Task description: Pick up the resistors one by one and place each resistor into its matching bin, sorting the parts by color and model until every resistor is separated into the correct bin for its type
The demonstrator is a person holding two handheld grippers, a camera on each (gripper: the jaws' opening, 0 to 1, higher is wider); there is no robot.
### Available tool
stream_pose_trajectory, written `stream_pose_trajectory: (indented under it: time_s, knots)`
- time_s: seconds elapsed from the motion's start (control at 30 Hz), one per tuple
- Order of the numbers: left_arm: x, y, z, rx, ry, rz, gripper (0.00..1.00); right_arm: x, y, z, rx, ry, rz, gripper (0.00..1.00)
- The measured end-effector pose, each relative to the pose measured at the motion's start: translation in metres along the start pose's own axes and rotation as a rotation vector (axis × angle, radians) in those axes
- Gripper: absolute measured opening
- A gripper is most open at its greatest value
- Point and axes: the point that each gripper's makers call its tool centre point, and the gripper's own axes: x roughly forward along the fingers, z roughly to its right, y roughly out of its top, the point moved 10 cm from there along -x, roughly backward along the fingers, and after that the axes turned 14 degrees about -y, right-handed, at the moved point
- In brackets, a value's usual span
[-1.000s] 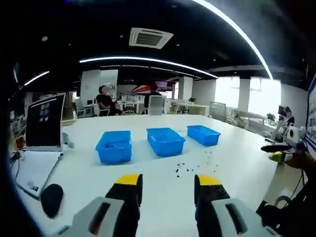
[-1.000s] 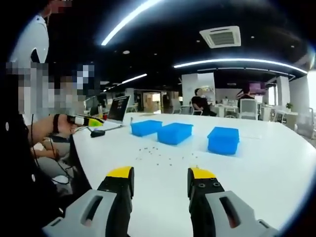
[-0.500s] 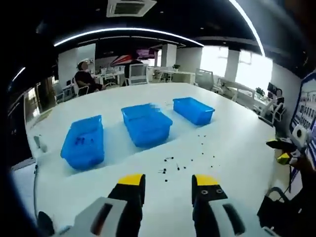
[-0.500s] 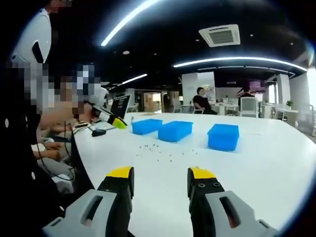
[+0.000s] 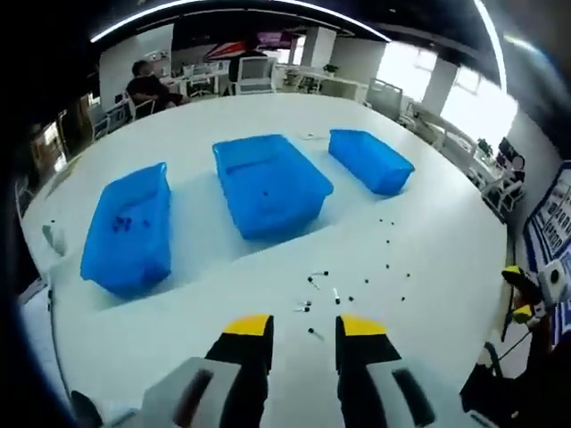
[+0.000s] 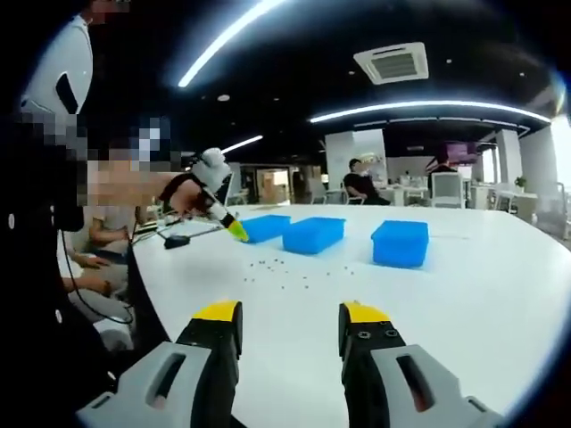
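Three blue bins stand in a row on the white table: left bin [image 5: 125, 234], middle bin [image 5: 268, 183], right bin [image 5: 370, 159]. Small dark parts lie in the left bin. Loose resistors [image 5: 321, 285] are scattered on the table in front of the bins. My left gripper [image 5: 303, 332] hangs open just above the nearest resistors, holding nothing. It shows in the right gripper view as a yellow-tipped tool [image 6: 234, 230] in a hand. My right gripper [image 6: 290, 316] is open and empty, well back from the resistors [image 6: 285, 267] and bins [image 6: 314, 234]. It appears at the far right [image 5: 519, 294].
The table's rounded edge [image 5: 495, 267] runs close to the right of the scattered parts. A black mouse [image 6: 177, 241] lies near the left bin's side. People sit at the table's left [image 6: 98, 232] and far behind [image 6: 361, 183].
The left gripper has advanced and tipped down over the table, so the bins and resistors now sit closer below it. Its jaws stand a little closer together. The right gripper has stayed put.
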Motion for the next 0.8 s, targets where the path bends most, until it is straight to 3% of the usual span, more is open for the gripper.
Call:
stream_pose_trajectory:
  time_s: [0.13, 0.3, 0.5, 0.7, 0.8]
  knots:
    - [0.012, 0.005, -0.004, -0.151, -0.020, -0.069, 0.23, -0.001, 0.000, 0.000, -0.001, 0.002, -0.005, 0.45]
    - [0.025, 0.005, -0.004, -0.151, 0.016, -0.187, 0.23, -0.003, 0.001, 0.001, -0.002, -0.003, -0.001, 0.45]
    - [0.036, 0.008, 0.007, -0.176, 0.031, -0.225, 0.17, -0.005, 0.000, -0.001, 0.005, -0.004, -0.003, 0.45]
    - [0.043, 0.004, 0.002, -0.195, 0.028, -0.277, 0.11, -0.007, 0.001, 0.000, 0.004, -0.003, -0.001, 0.45]
    - [0.043, 0.004, -0.001, -0.209, 0.040, -0.273, 0.10, -0.007, 0.000, 0.000, 0.003, -0.003, -0.006, 0.45]
